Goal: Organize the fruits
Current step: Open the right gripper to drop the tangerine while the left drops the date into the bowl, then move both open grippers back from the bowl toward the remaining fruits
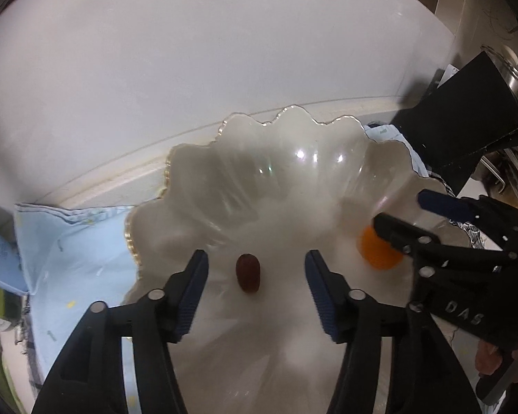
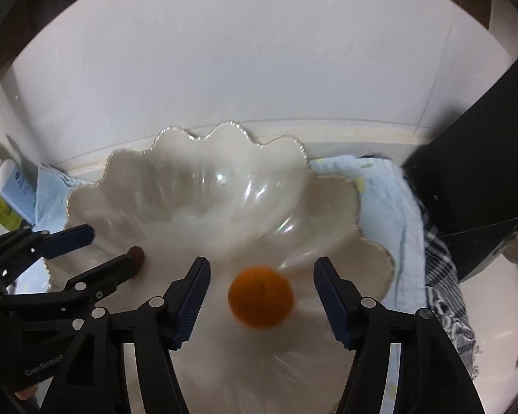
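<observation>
- Around my work area I see a black box (image 2: 473, 186) to the right of the bowl, a steel pot with a lid (image 1: 511, 65) behind it, and a white-capped blue bottle (image 2: 12, 189) off to the left.
- My right tool (image 1: 397, 212) reaches into the bowl from the right in the left wrist view, its lower finger covering part of the orange; in the right wrist view my left tool (image 2: 112, 246) comes in from the left, one finger partly covering the date.
- The scalloped glass bowl (image 1: 197, 179) has a gilt rim and is tilted up towards the wall on its far side.
- The brown date (image 1: 247, 272) lies in the bowl between the spread fingers of my left tool (image 1: 256, 264), touching neither; its long axis runs away from the camera, roughly in line with the fingers.
- The orange (image 2: 260, 296) is round, slightly blurred, and sits in the bowl between the wide-apart fingers of my right tool (image 2: 261, 270), free of both.
- The bowl rests on a light blue cloth (image 1: 69, 245) on a pale table; a checked dark cloth (image 2: 445, 276) lies at the right.
- A plain white wall (image 2: 259, 69) stands close behind.
</observation>
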Demonstrator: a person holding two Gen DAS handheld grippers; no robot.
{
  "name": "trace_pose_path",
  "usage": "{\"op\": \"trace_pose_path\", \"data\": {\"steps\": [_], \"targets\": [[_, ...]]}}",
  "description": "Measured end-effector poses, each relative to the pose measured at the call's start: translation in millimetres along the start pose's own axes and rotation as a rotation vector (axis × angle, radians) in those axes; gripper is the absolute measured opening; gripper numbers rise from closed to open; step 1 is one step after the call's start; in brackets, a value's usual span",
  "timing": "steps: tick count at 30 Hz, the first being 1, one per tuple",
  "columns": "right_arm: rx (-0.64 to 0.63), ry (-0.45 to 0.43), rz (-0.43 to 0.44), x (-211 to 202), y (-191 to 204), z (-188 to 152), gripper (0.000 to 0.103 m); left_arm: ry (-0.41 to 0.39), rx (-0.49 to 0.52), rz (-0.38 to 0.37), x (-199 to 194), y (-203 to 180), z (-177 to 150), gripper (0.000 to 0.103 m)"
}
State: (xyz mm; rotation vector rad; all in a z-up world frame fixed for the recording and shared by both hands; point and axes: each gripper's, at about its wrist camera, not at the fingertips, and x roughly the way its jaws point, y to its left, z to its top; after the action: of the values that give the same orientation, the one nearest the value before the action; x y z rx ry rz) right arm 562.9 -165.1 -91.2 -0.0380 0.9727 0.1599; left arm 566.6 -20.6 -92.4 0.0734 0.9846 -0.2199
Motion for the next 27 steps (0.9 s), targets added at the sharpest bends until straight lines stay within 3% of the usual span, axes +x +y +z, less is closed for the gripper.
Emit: {"op": "trace_pose_path", "data": {"steps": [10, 20, 27], "targets": [[0.029, -0.083, 0.004, -57, -3, -16, 0.063, -0.117, -0.002, 0.070, -64, -6, -9, 0.083], [-0.002, -0.203, -0.056, -125, 9, -47, 0.067, -0.254, 0.003, 0.124, -135, -14, -43, 0.092], [0.002, -0.285, -0.080, -171, 12, -76, 0.074, -0.328, 0.013, 0.084, -177, -25, -74, 0.096]]}}
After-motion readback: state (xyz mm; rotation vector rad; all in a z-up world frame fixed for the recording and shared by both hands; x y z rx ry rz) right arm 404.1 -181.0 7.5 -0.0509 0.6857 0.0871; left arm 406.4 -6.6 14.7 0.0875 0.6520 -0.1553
